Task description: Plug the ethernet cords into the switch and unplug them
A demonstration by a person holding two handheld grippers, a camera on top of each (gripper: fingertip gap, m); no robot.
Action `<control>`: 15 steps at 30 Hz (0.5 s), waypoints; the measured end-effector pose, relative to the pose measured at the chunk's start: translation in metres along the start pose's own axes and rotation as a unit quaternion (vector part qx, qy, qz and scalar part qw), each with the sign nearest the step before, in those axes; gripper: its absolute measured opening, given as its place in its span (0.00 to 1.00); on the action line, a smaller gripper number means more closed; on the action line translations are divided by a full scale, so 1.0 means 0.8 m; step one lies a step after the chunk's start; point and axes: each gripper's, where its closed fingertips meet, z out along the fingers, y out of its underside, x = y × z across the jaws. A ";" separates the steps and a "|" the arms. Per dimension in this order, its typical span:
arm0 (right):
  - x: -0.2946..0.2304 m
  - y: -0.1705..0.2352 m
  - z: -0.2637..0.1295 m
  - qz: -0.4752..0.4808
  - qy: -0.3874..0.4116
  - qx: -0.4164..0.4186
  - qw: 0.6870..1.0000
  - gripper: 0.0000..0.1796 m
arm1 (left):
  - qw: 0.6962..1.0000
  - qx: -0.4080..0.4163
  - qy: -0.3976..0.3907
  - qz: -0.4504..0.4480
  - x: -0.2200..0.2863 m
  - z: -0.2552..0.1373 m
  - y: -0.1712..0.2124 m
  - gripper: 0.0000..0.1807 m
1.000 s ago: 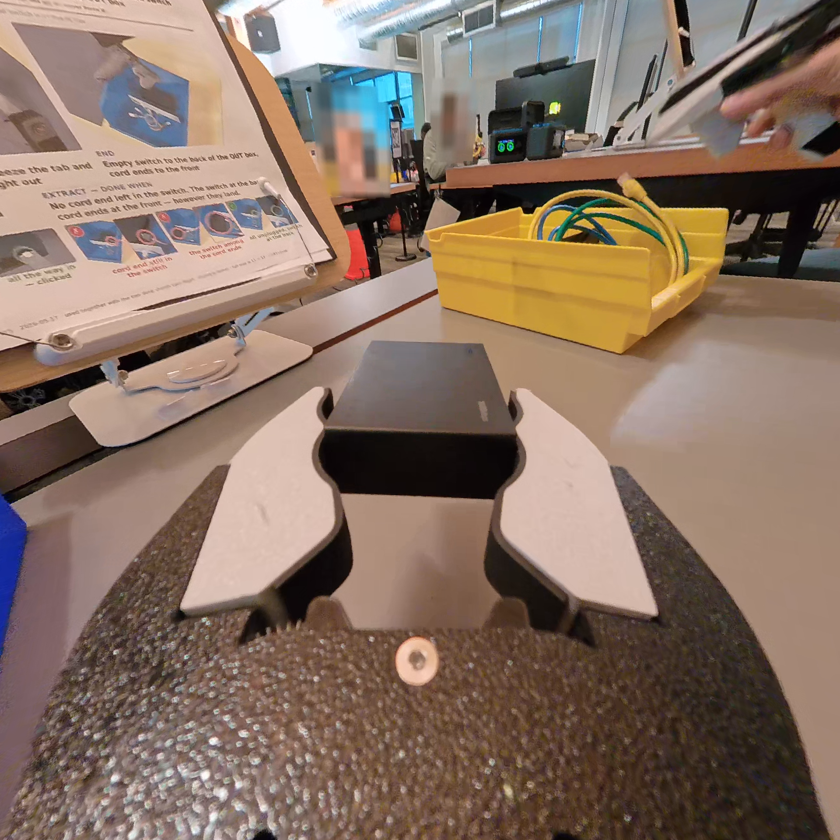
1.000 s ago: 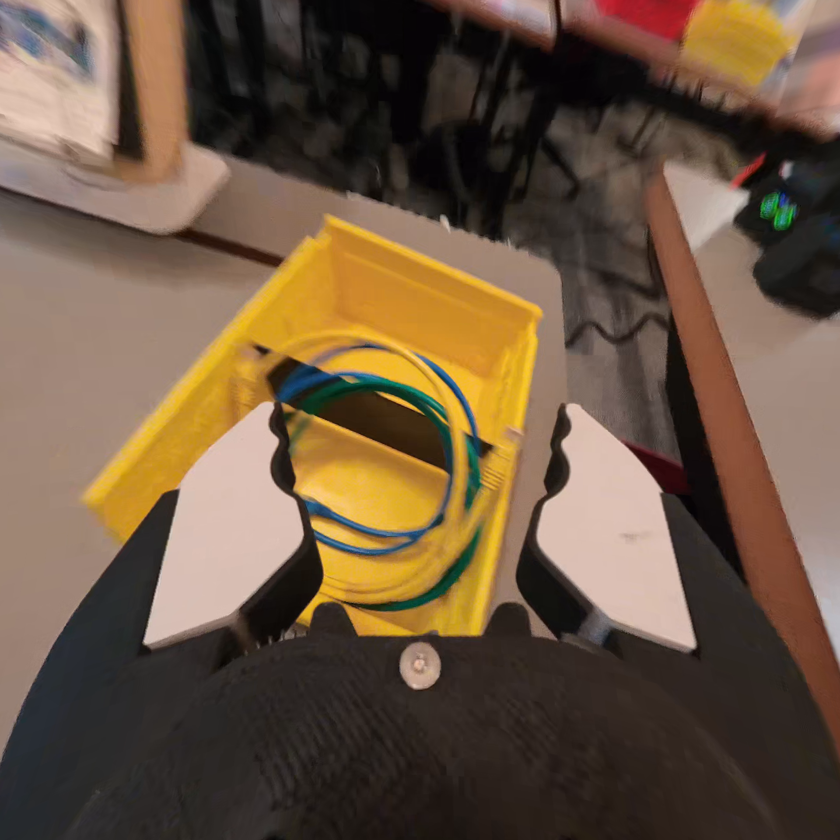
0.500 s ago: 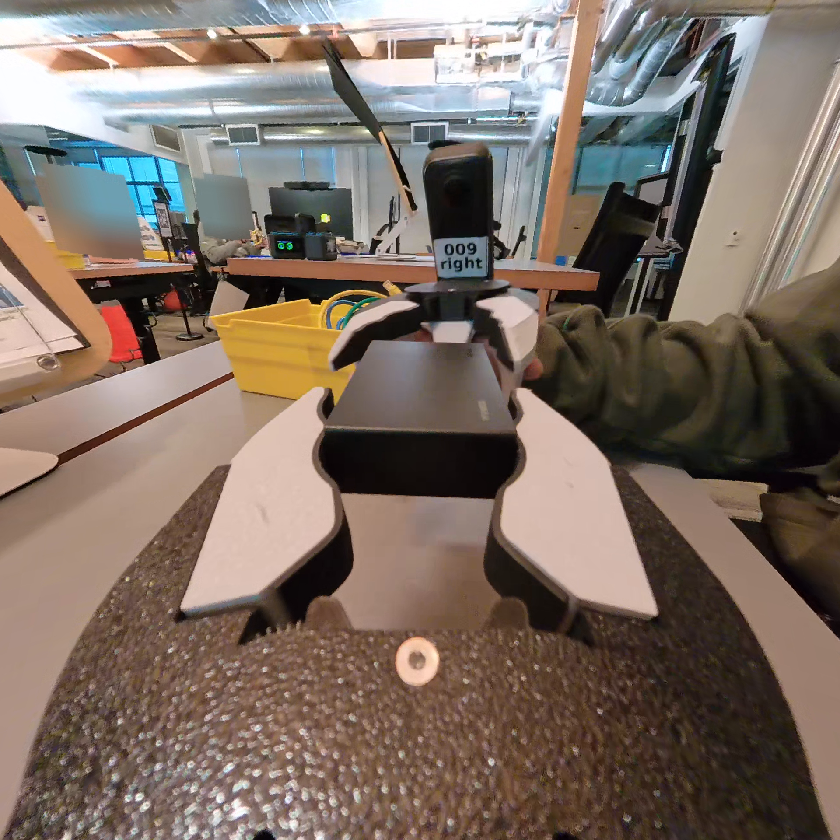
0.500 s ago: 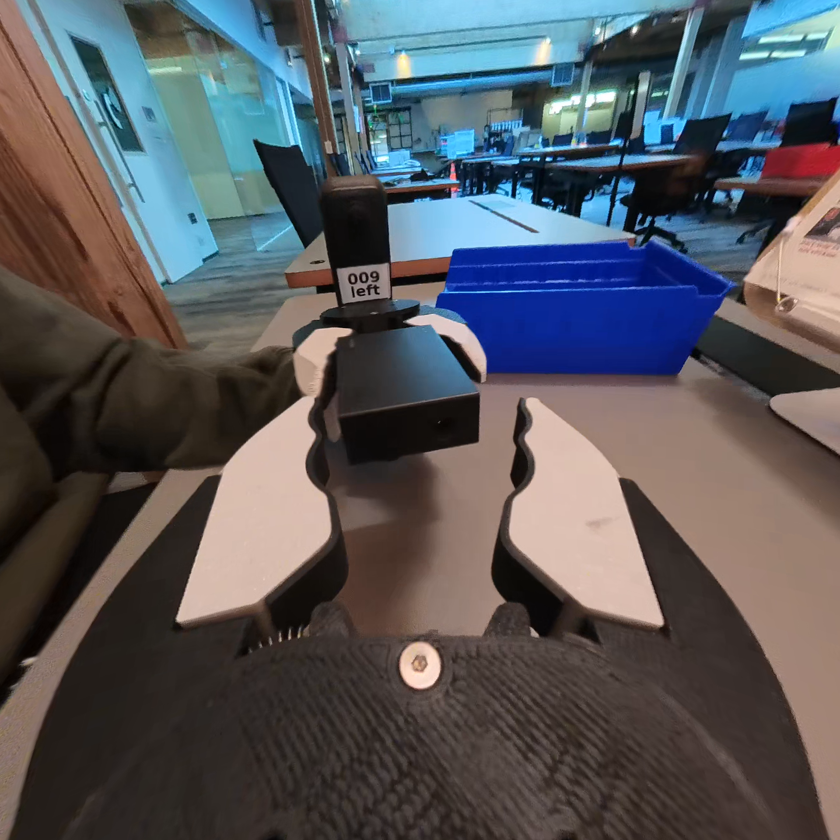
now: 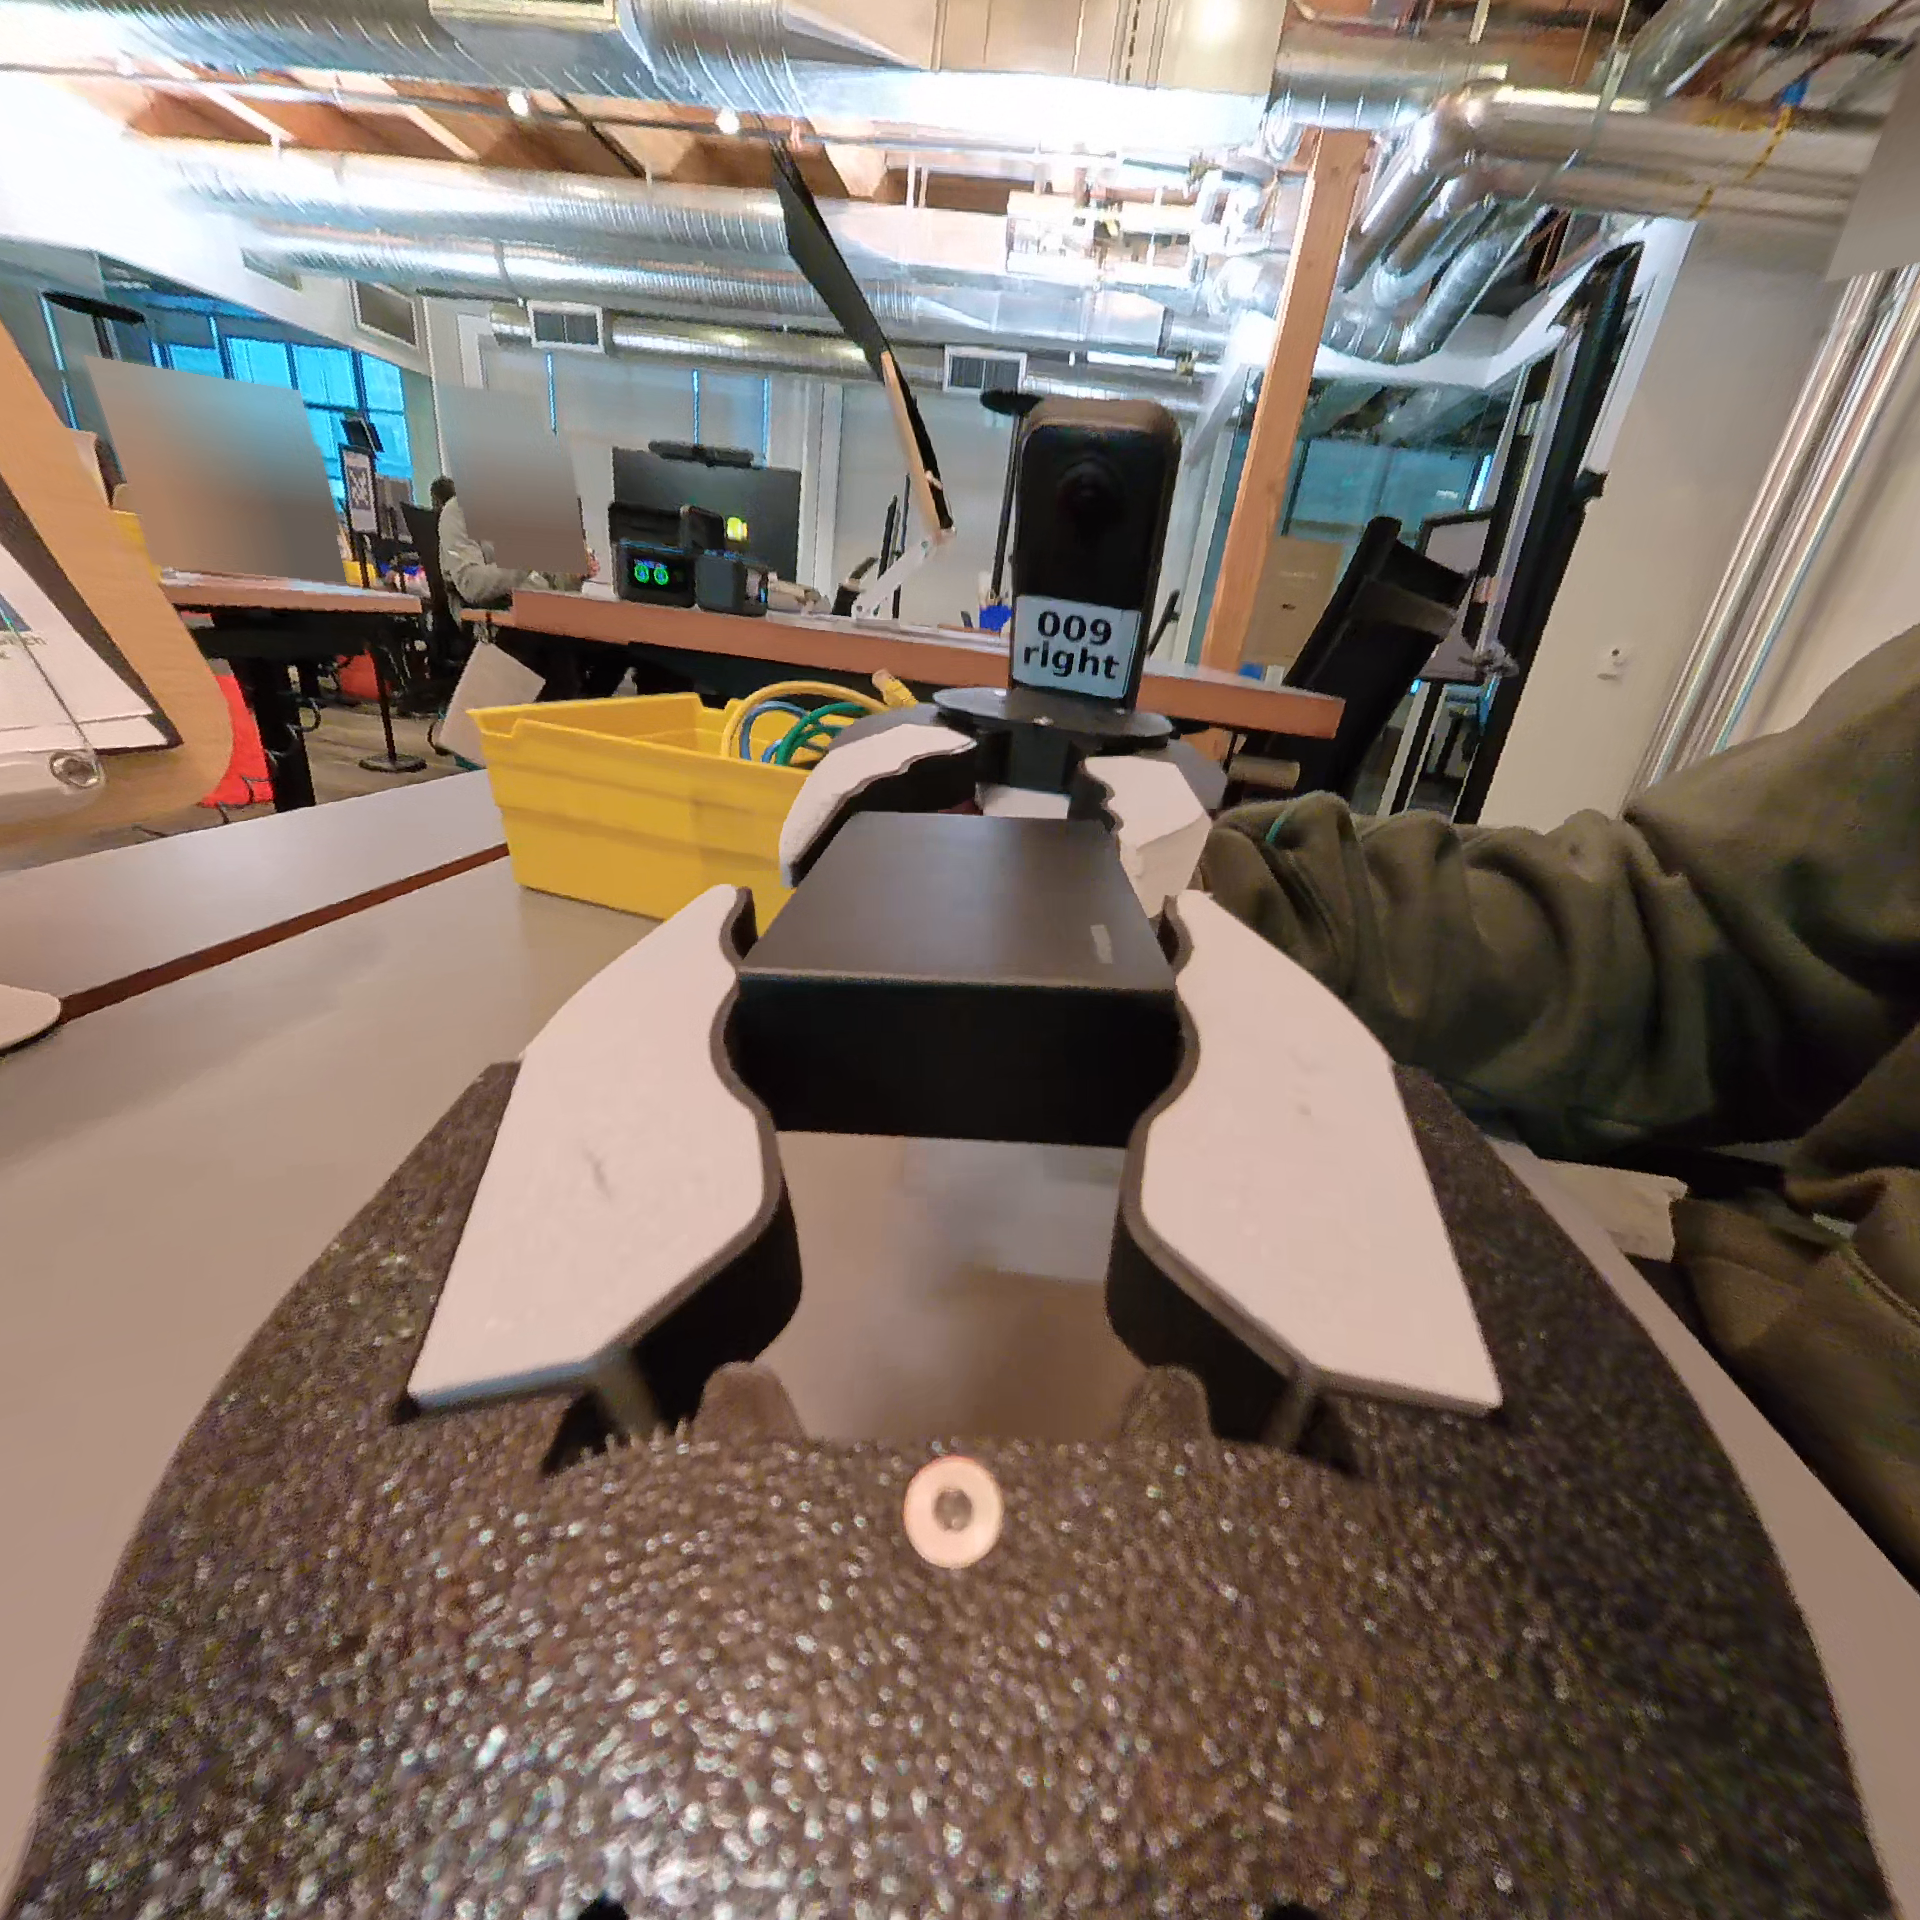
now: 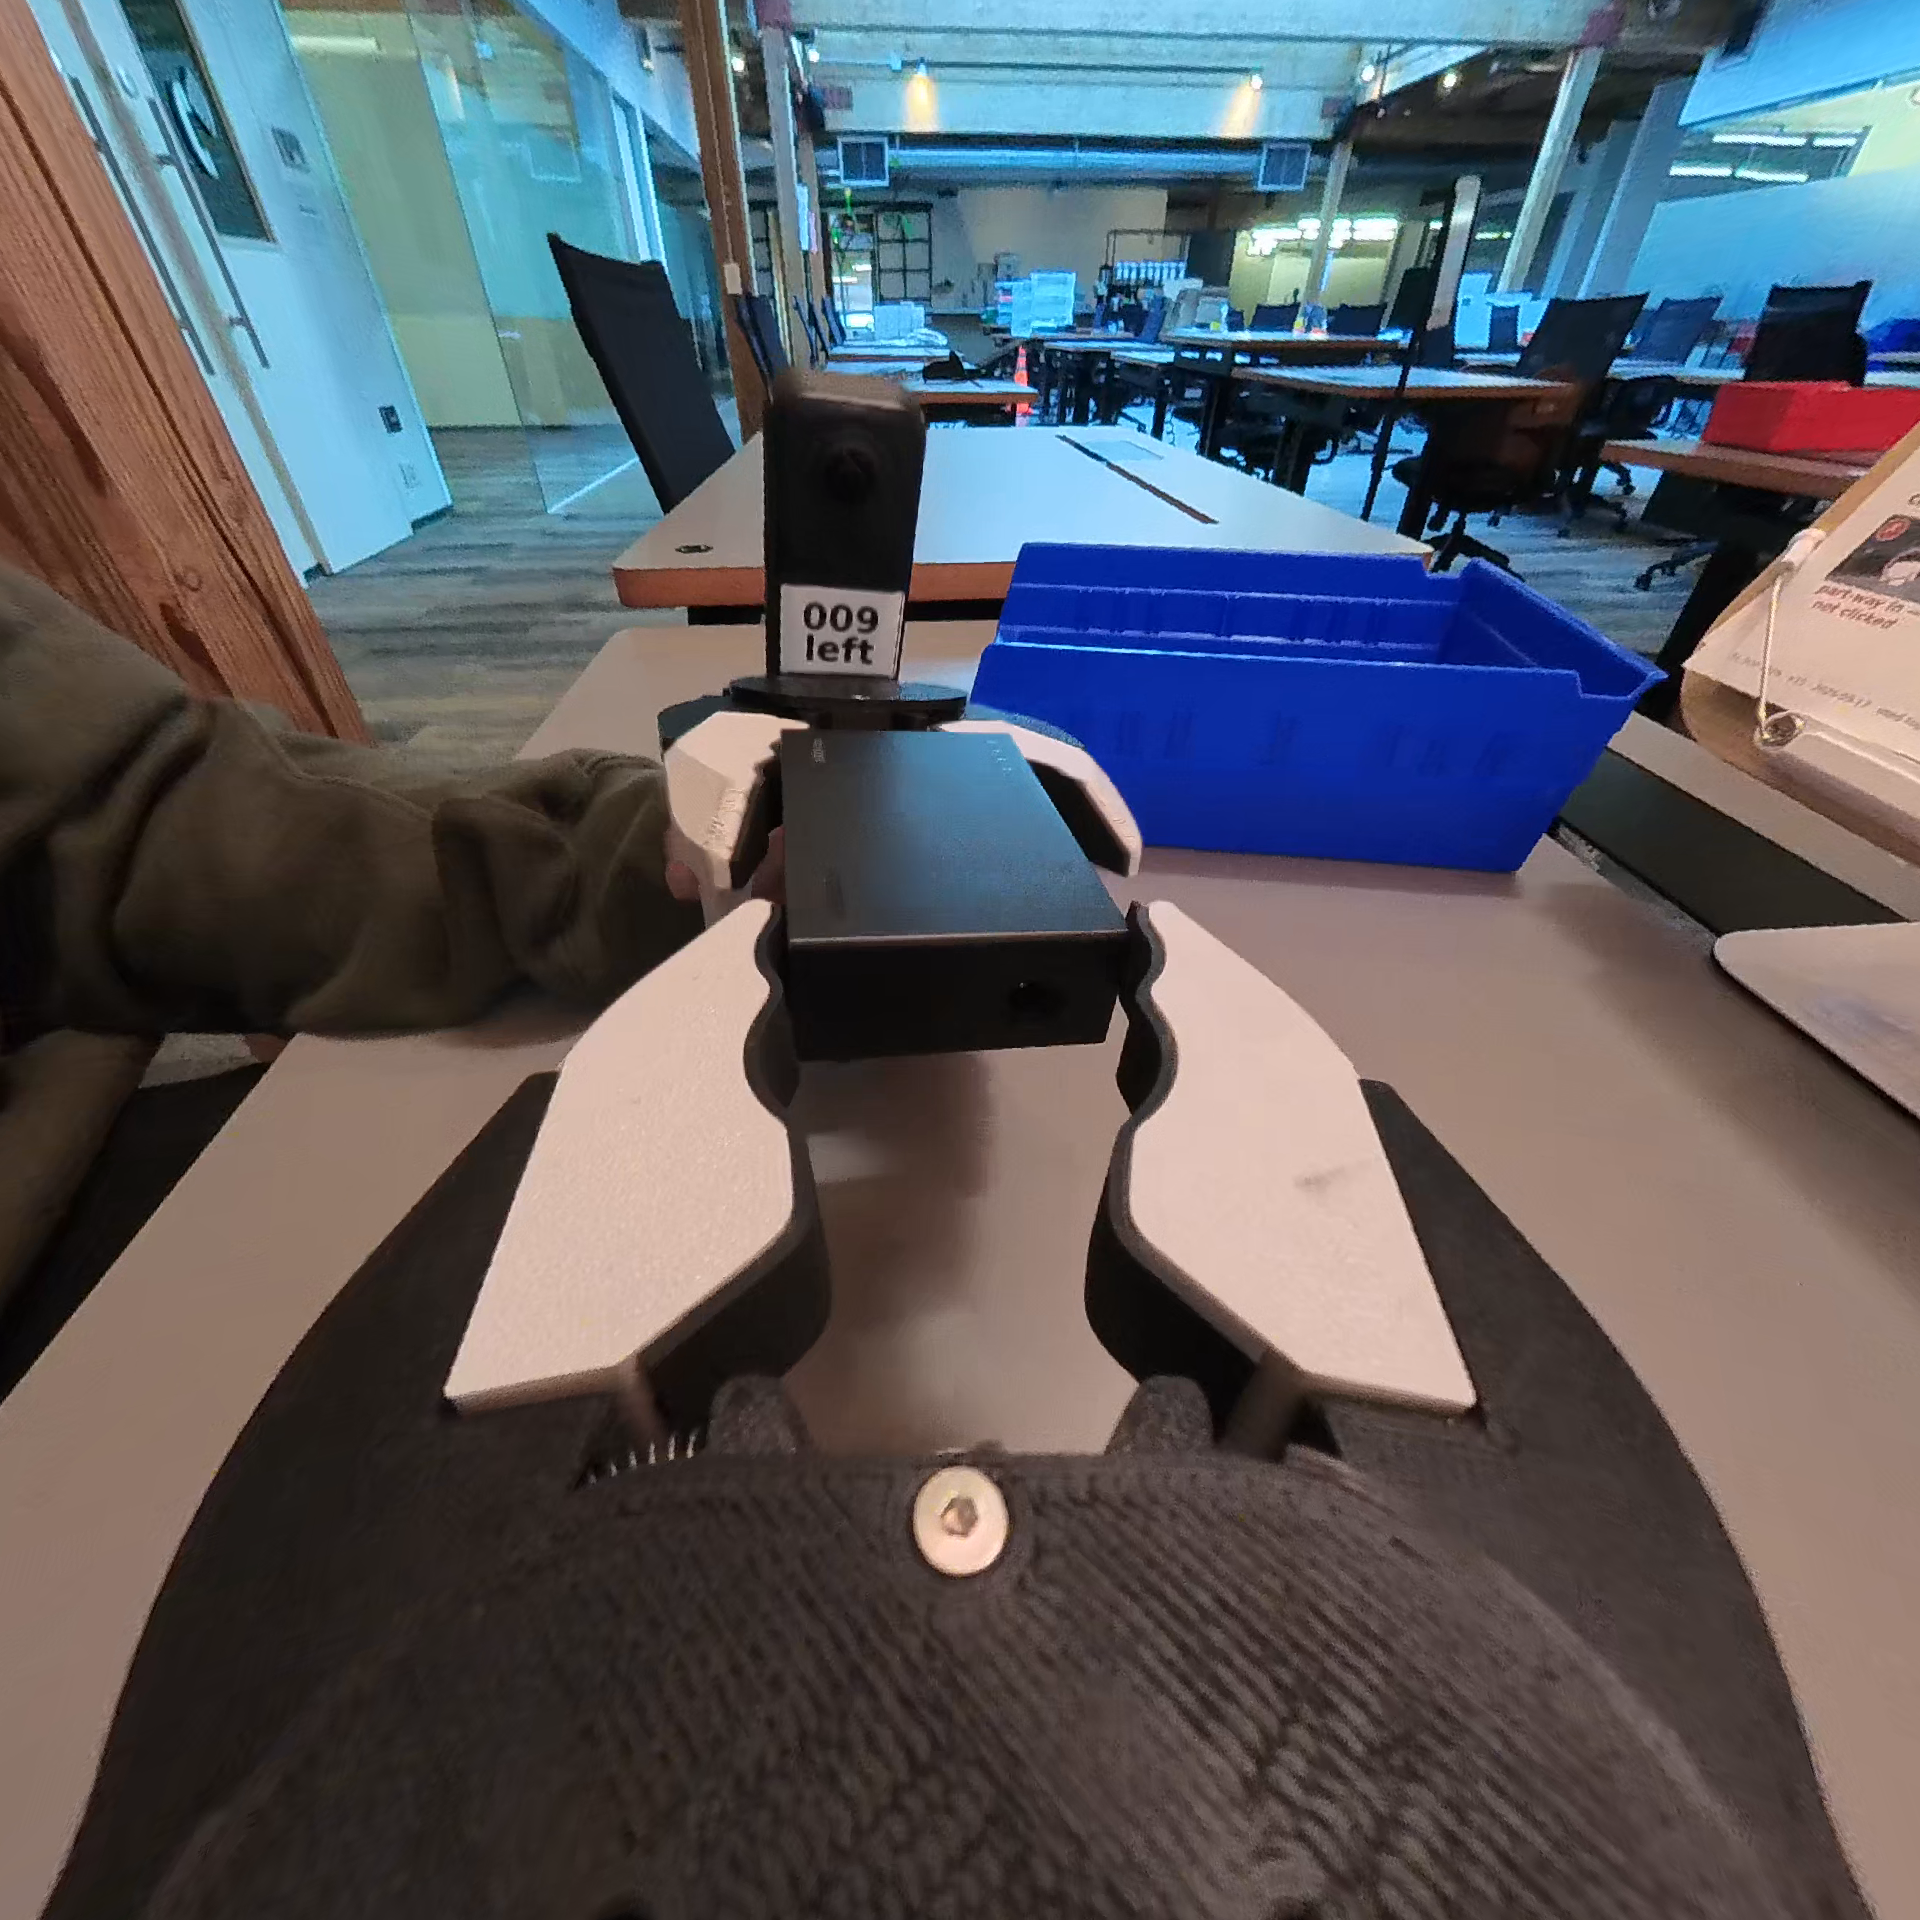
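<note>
Two grippers share one load. Grey table [image 6: 1558, 1091]: carries everything. Blue bin [image 6: 1299, 748]: beside the work, no obstruction. Yellow bin [image 5: 623, 800]: holds the coiled ethernet cords [image 5: 800, 717], well apart from my grippers. Black switch [image 5: 956, 935]: my left gripper [image 5: 951, 987] clamps one end; my right gripper [image 6: 951, 966] brackets the other, contact unclear, I judge to steady it for plugging.

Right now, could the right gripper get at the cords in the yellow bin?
Probably not yet: the right gripper brackets one end of the switch, facing away from the yellow bin where the cords lie coiled.
</note>
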 end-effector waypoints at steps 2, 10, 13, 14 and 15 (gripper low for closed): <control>0.008 -0.011 -0.005 -0.002 0.020 0.014 1.000 0.34 | 1.000 0.020 -0.022 -0.007 -0.007 -0.002 -0.006 0.43; 0.184 -0.088 -0.192 -0.087 0.376 -0.103 0.917 0.34 | 0.997 0.010 -0.079 -0.023 -0.034 -0.011 -0.001 0.50; 0.266 -0.083 -0.305 -0.067 0.497 -0.196 0.843 0.34 | 0.997 0.000 -0.074 -0.027 -0.031 -0.008 0.002 0.49; 0.287 -0.074 -0.333 -0.050 0.513 -0.219 0.828 0.34 | 0.997 -0.003 -0.072 -0.028 -0.030 -0.007 0.003 0.49; 0.304 -0.059 -0.355 -0.028 0.518 -0.244 0.819 0.34 | 0.997 -0.006 -0.067 -0.031 -0.029 -0.006 0.005 0.48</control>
